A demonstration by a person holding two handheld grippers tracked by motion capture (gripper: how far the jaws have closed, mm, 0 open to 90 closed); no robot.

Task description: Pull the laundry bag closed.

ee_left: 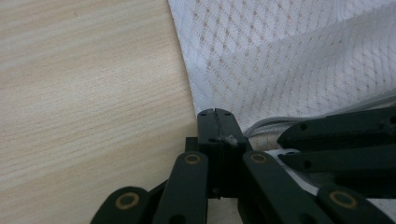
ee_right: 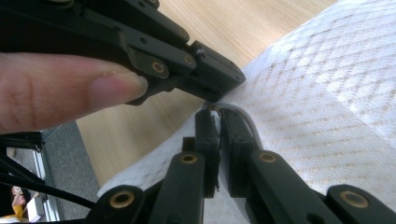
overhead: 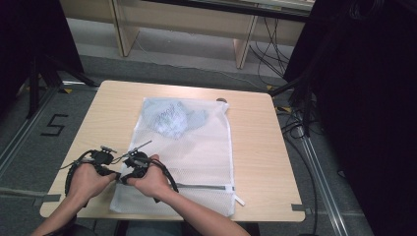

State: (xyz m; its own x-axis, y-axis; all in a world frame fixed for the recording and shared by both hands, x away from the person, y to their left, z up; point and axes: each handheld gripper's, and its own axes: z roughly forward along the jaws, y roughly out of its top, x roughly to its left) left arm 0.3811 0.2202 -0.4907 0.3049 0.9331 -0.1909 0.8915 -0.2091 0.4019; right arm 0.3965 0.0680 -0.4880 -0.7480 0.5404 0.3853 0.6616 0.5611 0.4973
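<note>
A white mesh laundry bag (overhead: 196, 152) lies flat on the wooden table (overhead: 255, 147), with a pale blue garment (overhead: 172, 118) inside near its far end. A grey zipper (overhead: 206, 187) runs along the bag's near edge. Both grippers meet at the bag's near left corner. My left gripper (overhead: 117, 174) (ee_left: 216, 122) points right, its jaws shut with a bit of white bag edge pinched at the tips. My right gripper (overhead: 123, 179) (ee_right: 217, 114) points left at it, jaws shut on the grey zipper's end (ee_right: 240, 114). The left gripper (ee_right: 210, 74) sits just above the right one's tips.
Bare table top (ee_left: 84, 93) lies left of the bag. A dark round spot (overhead: 222, 100) sits at the bag's far right corner. The floor, with cables (overhead: 295, 123) and dark stands, surrounds the table. A finger (ee_right: 70, 88) rests on the left gripper.
</note>
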